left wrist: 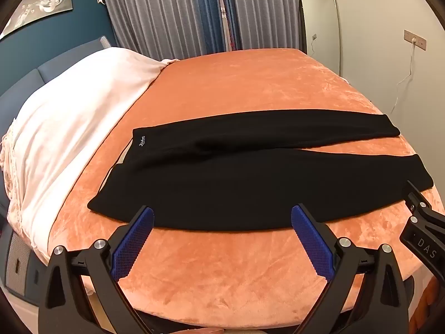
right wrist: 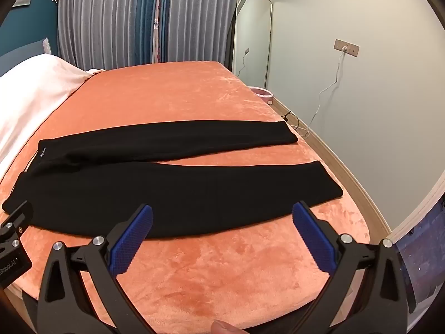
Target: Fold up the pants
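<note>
Black pants lie flat across the orange bed, waistband with a small white logo at the left, both legs spread apart toward the right. They also show in the right wrist view. My left gripper is open and empty, its blue pads just at the near edge of the pants around the hip and thigh. My right gripper is open and empty at the near edge of the nearer leg. The right gripper's body shows at the right of the left wrist view.
The orange plush bedcover has a near edge below the grippers. A white blanket covers the bed's left side. Grey curtains hang behind. A mirror, a wall socket with a cable and a pink bowl stand at the right.
</note>
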The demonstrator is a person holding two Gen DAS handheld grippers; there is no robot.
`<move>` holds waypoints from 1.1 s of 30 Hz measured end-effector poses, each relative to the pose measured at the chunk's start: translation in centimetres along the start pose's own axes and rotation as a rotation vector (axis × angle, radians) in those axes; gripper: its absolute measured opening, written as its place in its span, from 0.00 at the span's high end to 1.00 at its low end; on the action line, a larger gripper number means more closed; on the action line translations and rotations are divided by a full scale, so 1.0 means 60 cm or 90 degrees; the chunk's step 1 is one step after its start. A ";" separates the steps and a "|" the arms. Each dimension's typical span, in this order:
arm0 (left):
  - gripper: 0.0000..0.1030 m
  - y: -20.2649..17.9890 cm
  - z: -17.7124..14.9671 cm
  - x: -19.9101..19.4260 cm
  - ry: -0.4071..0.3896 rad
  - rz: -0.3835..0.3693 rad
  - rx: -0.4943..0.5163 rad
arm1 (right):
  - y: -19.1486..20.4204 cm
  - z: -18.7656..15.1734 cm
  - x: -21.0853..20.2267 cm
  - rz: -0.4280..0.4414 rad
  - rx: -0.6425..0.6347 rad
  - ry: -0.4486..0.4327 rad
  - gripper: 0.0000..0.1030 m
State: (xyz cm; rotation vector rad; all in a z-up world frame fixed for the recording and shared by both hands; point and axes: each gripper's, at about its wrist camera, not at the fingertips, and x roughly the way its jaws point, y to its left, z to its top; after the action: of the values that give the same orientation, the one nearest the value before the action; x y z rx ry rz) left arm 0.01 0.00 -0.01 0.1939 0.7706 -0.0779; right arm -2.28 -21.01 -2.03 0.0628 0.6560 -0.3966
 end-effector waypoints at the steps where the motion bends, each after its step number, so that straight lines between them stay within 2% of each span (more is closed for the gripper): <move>1: 0.06 0.000 0.000 0.000 0.001 -0.003 0.001 | 0.000 0.000 0.000 0.001 0.000 0.001 0.04; 33: 0.05 -0.018 0.001 -0.005 -0.003 -0.008 0.003 | 0.006 0.002 -0.010 0.009 -0.008 -0.008 0.04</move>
State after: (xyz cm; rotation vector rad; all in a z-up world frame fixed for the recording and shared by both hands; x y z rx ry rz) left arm -0.28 -1.07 0.09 0.1935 0.7671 -0.0930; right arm -2.50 -20.52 -1.61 0.0529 0.6453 -0.3786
